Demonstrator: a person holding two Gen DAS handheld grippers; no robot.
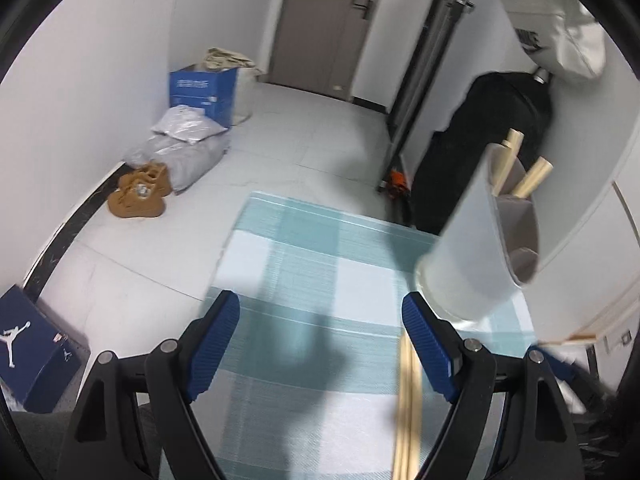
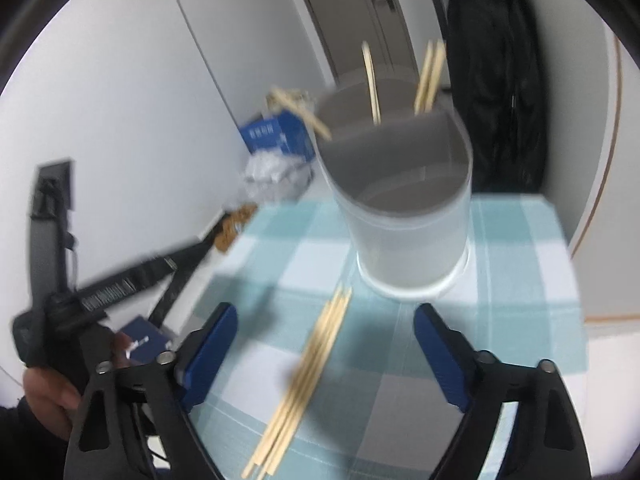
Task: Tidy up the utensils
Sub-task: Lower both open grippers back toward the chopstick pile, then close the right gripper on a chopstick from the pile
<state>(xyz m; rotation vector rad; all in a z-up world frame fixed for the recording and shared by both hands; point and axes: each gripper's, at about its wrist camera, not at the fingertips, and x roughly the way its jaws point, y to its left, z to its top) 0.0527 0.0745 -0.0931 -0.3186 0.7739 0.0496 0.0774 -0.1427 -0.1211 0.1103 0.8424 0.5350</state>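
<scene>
A desk (image 2: 520, 240) covered with a blue-and-white checked cloth is seen from both wrist views. A bundle of loose wooden chopsticks (image 2: 308, 376) lies flat on the cloth, running from the near edge toward the foot of a translucent white utensil holder (image 2: 404, 216) that stands upright at the far right of the desk. The holder is divided into compartments; several further chopsticks (image 2: 428, 76) are stood in its far compartments, while the near compartment appears empty.

The right gripper (image 2: 324, 356) is held above the loose chopsticks with its jaws apart; the bundle is seen between the blue pads but is not touched by them. No thing is gripped.

The left gripper (image 1: 320, 348) is likewise shown with its jaws wide apart and nothing held. In the left wrist view the loose chopsticks (image 1: 408, 408) lie just inside the right-hand pad (image 1: 432, 352), with bare cloth filling the rest of the gap. The holder (image 1: 476, 248) is seen beyond that pad, to the far right.

A hand (image 2: 48, 400) is visible at the lower left of the right wrist view.
</scene>
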